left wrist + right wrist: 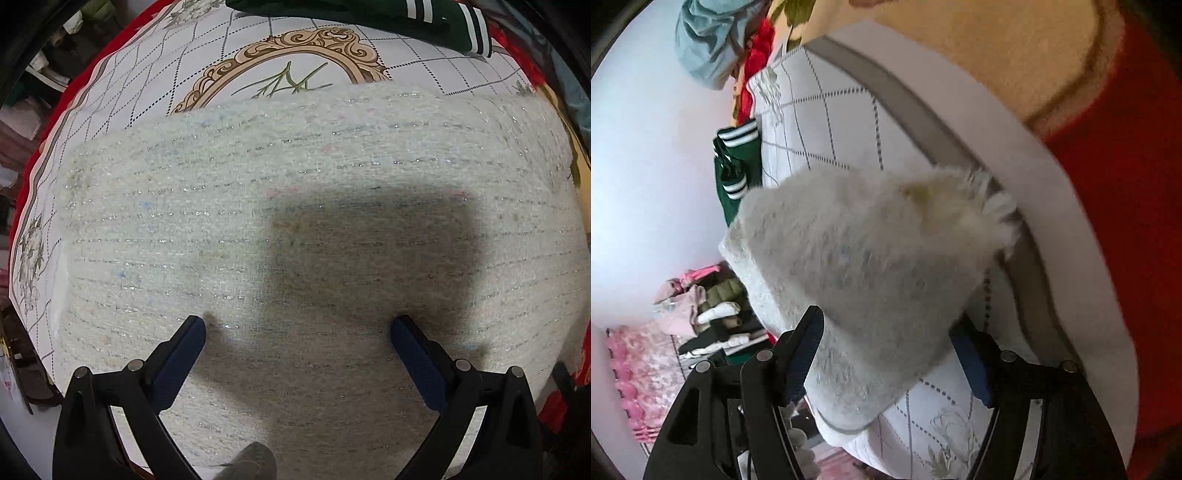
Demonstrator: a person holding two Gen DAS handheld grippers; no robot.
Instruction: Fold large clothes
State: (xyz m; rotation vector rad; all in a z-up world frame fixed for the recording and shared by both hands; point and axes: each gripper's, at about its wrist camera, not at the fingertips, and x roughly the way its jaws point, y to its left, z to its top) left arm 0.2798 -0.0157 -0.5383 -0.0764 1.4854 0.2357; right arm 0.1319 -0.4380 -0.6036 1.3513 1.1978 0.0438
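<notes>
Left gripper [298,325] above white garment [258,206]

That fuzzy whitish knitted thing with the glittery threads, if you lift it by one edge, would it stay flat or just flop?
Probably flop: in the right wrist view the fuzzy off-white knit garment already bends and droops between the open right gripper. It looks thick and fluffy, so likely light for its bulk. Its rough weave, spread below the open left gripper, should resist slipping.

The left gripper [297,326] is held with jaws spread wide above the pale tweed garment [229,206], spread on the printed tablecloth [147,74].
</notes>
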